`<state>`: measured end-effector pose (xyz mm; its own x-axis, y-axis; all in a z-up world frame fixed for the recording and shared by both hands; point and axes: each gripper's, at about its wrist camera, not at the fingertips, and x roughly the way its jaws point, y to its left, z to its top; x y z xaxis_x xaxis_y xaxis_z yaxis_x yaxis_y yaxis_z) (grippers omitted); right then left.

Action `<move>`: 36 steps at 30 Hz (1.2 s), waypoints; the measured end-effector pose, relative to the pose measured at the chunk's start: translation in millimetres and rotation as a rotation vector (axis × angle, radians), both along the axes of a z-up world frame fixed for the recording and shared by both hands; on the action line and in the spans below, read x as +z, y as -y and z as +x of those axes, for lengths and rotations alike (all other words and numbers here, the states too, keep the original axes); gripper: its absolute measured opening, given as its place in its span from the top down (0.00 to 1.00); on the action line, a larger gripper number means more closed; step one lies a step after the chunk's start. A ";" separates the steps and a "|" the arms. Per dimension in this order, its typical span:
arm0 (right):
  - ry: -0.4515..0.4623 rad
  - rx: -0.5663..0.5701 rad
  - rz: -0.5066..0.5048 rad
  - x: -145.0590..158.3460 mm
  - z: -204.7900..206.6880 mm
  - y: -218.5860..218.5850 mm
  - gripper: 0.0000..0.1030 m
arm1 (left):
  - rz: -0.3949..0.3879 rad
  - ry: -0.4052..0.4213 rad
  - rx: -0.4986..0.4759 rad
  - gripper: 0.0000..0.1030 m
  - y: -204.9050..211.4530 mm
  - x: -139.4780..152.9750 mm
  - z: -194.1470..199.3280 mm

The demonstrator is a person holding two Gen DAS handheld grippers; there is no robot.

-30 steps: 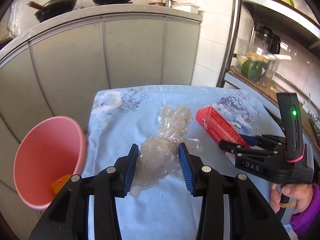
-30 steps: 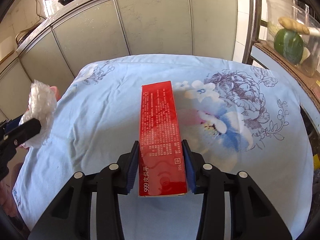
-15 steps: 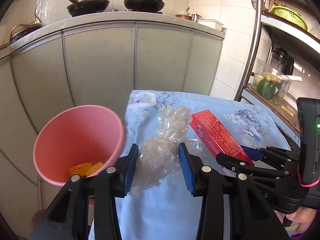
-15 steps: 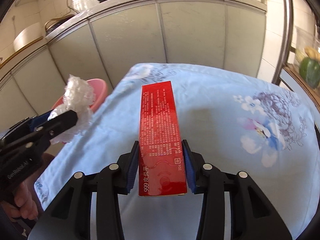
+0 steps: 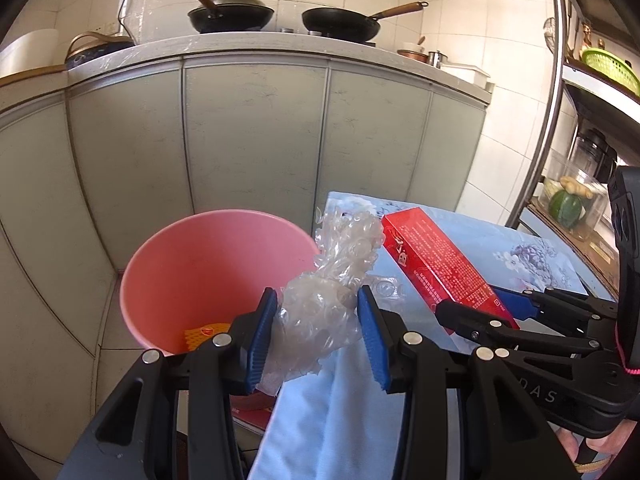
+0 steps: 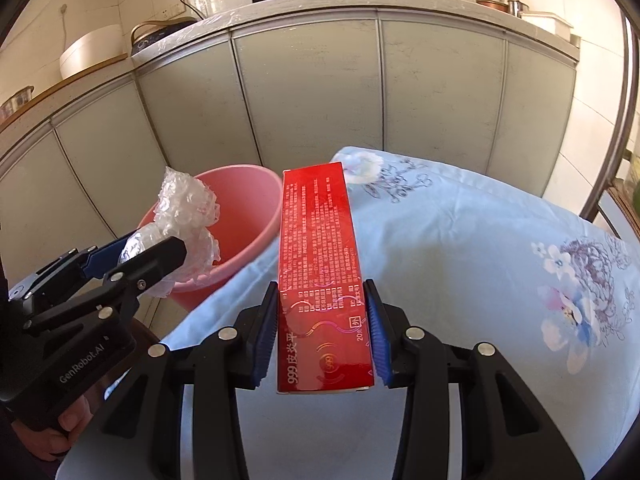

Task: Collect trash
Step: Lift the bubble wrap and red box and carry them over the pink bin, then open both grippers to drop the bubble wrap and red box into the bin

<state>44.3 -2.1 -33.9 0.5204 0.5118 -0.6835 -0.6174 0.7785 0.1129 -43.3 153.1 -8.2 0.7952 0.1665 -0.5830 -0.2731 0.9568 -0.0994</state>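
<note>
Kitchen, floral tablecloth. My left gripper clamps bubble wrap at pink bin rim; right gripper clamps red box beside. Orange scrap binned; both drops remain.

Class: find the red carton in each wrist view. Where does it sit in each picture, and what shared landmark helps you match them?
Left wrist view: the red carton lies right of centre, held slanting by the right tongs.
Right wrist view: it stands centre, upright in the picture, between the blue pads.
Shared landmark: the pink bucket beside the blue floral cloth.
</note>
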 end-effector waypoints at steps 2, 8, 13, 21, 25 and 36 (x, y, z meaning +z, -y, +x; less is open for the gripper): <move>0.001 0.013 0.000 2.7 0.3 -8.6 0.60 | 0.001 0.006 0.020 0.60 -7.1 0.7 -2.7; 0.005 0.052 -0.007 7.1 1.3 -36.3 0.60 | -0.014 0.009 0.073 0.60 -28.4 -0.8 -5.6; 0.010 0.080 -0.017 8.0 2.7 -54.2 0.60 | -0.026 0.004 0.117 0.60 -47.9 -5.2 -6.0; 0.007 0.115 -0.029 7.1 9.8 -83.4 0.60 | -0.045 -0.011 0.167 0.60 -75.6 -14.0 -3.1; -0.012 0.130 -0.028 3.8 15.6 -97.8 0.60 | -0.041 -0.023 0.183 0.60 -85.8 -19.3 0.4; -0.044 0.157 -0.061 -9.0 31.9 -133.9 0.60 | -0.044 -0.072 0.224 0.60 -114.0 -38.8 21.1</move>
<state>76.2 131.8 -42.9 0.4065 0.5415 -0.7359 -0.7274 0.6792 0.0979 -22.3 267.1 -47.0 0.6975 0.3073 -0.6473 -0.4858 0.8669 -0.1119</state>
